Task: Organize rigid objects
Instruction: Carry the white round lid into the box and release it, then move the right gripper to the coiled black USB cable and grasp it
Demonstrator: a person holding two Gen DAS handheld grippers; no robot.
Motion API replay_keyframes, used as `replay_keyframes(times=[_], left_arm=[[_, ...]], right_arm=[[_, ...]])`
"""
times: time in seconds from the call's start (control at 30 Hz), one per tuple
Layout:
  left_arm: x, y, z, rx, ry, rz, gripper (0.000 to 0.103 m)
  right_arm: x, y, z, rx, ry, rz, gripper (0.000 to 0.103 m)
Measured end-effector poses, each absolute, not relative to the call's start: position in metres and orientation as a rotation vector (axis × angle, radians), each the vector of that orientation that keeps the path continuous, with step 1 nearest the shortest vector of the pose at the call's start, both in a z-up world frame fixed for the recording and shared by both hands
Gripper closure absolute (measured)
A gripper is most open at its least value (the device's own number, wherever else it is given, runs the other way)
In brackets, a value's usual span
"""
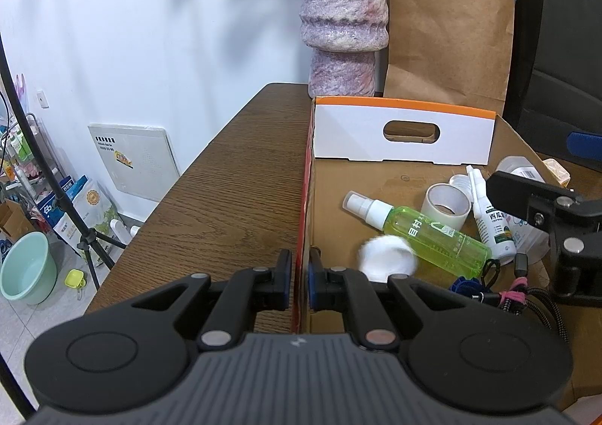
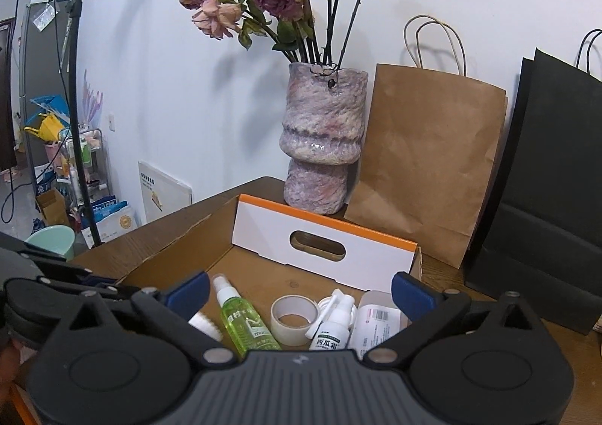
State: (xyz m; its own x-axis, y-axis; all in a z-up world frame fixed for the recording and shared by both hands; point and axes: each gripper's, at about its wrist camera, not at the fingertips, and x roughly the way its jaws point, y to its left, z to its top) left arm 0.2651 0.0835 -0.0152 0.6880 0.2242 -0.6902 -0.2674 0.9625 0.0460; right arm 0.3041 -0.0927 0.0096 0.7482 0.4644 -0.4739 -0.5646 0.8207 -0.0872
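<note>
Left claw point(image 1: 300, 280) is pinching the cardboard box point(image 1: 376, 176) by its side wall at the tabletop point(image 1: 240, 176) edge; right claw point(image 2: 299, 293) hangs spread wide and empty above the green spray bottle point(image 2: 246, 323) and tape roll point(image 2: 293, 317) inside. Tug that thin wall and the box could skid or tear.

- Wooden table point(image 1: 233, 176), dark brown grain, left edge runs along the white wall; bare strip on the left side.
- Open cardboard box point(image 1: 376, 195) sits flat on it, centre-right; white far wall with an orange top edge and a handle cut-out.
- Mottled purple-pink vase point(image 2: 323, 139) stands upright at the far end, just behind the box, dried roses in it.
- Brown paper bag point(image 2: 429, 161) stands upright right of the vase, against the wall.
- Black paper bag point(image 2: 545, 180) stands far right, beside the brown one.
</note>
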Motion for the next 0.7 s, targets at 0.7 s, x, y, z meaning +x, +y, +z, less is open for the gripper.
replay_keyframes(times=[0.7], left_arm=[[0.264,0.084,-0.015,-0.060,0.764,0.276,0.093]], right_arm=[[0.341,-0.182,0.026,-0.132,0.412,0.308,0.000]])
